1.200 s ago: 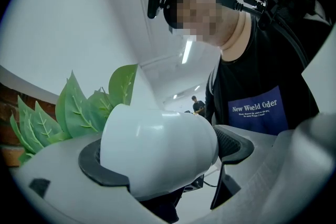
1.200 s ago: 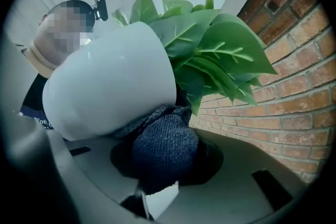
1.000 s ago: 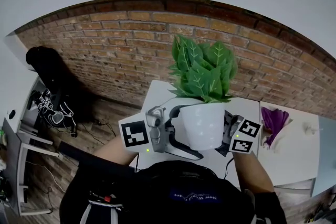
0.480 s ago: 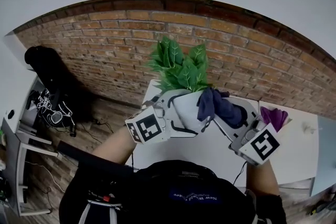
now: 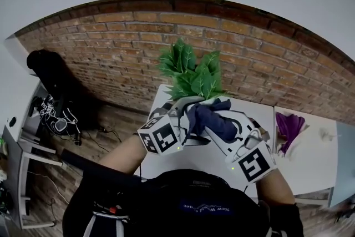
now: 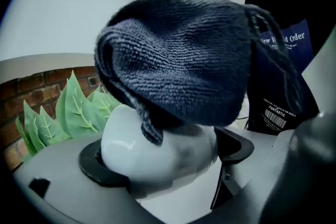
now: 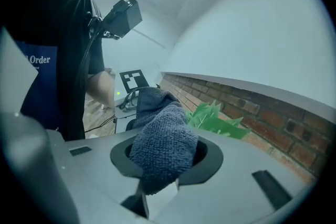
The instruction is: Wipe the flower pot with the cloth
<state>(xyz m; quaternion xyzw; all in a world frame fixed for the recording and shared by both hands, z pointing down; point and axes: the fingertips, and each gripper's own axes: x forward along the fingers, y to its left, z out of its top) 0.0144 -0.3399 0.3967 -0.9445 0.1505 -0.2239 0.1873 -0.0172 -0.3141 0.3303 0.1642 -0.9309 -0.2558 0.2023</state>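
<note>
Since half a sec ago the R gripper point(image 7: 164, 165) has swung in toward the person point(image 5: 188, 202), dragging the cloth point(image 6: 184, 60) from the pot's right edge across its side. The pot itself has barely shifted.

Biggest backdrop is the brick wall point(image 5: 111, 47), w/ the white table point(image 5: 299, 169) below it.

The flower pot point(image 6: 152, 157) (white, smooth, leaves point(image 5: 191, 72) pointing off toward the wall) looks to be held up off the table in front of the person's chest. It's tipped over, prob. so the wiping side can reach the pot's wall w/o leaves in the way.

L gripper point(image 5: 176, 119) is clenched on the pot, its jaws pressing the rounded body one each side. That grip steadies the pot against the push of the wipe.

R gripper's jaws are closed on a bunched fold of the cloth, w/ the rest spilling loose past them. That leaves a soft wad to rub with, and no hard jaw meets the pot.

In the left gripper view the cloth lies draped over the pot's upper side, touching it. Judging by that, wiping is under way; can't tell how much of the surface is done.

A purple thing point(image 5: 288, 127) sits on the table well off to the right, not involved.
</note>
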